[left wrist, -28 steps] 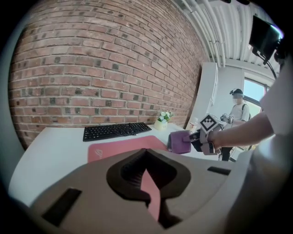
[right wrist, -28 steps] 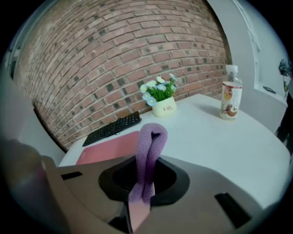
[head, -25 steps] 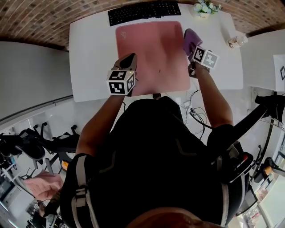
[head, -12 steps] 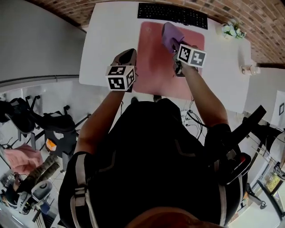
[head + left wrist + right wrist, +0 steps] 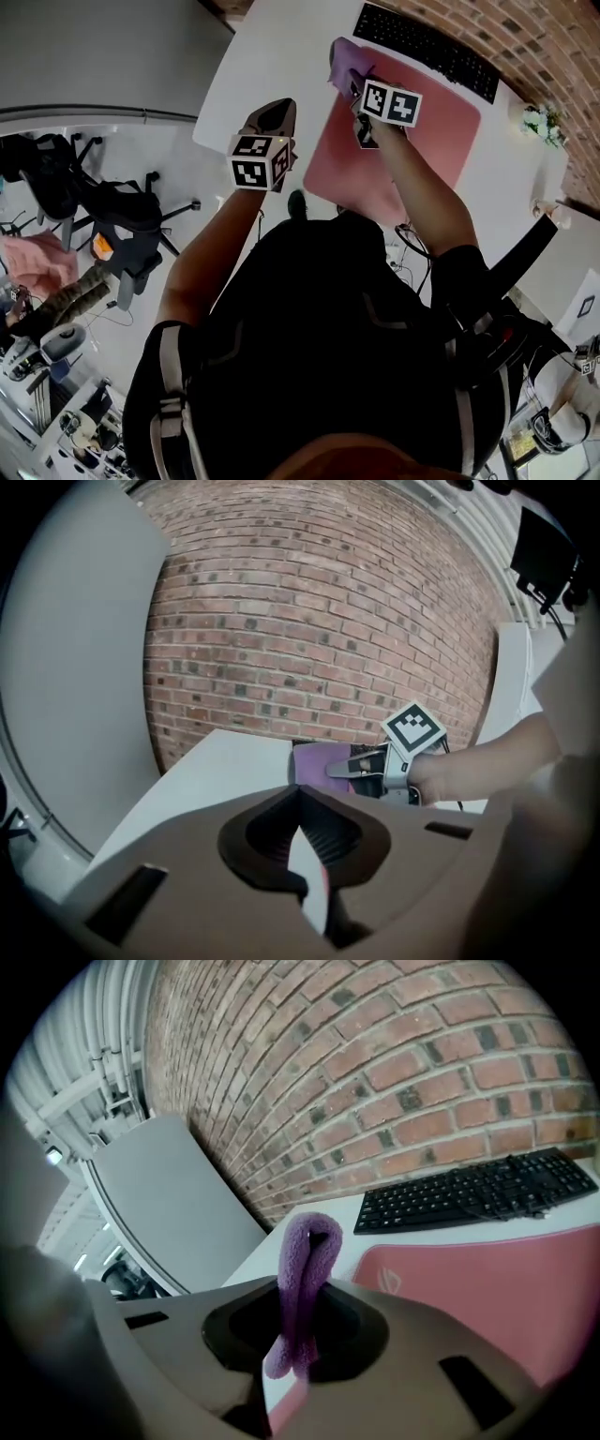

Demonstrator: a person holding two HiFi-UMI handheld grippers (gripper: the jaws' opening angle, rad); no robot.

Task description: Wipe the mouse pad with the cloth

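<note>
The pink mouse pad (image 5: 412, 141) lies on the white table (image 5: 272, 56), in front of a black keyboard (image 5: 427, 49). My right gripper (image 5: 354, 82) is shut on a folded purple cloth (image 5: 343, 56) at the pad's far left corner. In the right gripper view the cloth (image 5: 302, 1279) stands up between the jaws, with the pad (image 5: 487, 1288) to the right. My left gripper (image 5: 274, 114) hovers over the table just left of the pad, jaws together and holding nothing. From the left gripper view, the cloth (image 5: 317, 761) and right gripper (image 5: 361, 764) lie ahead.
A small pot of flowers (image 5: 536, 120) stands at the table's far right. A brick wall (image 5: 422, 1063) runs behind the keyboard (image 5: 478, 1190). Office chairs (image 5: 122, 225) stand on the floor to the left, and cables (image 5: 412, 246) hang off the table's near edge.
My right gripper has carried the cloth across the pad from its right edge to its far left corner. The left gripper has stayed beside the pad's left edge. The head view has swung.
</note>
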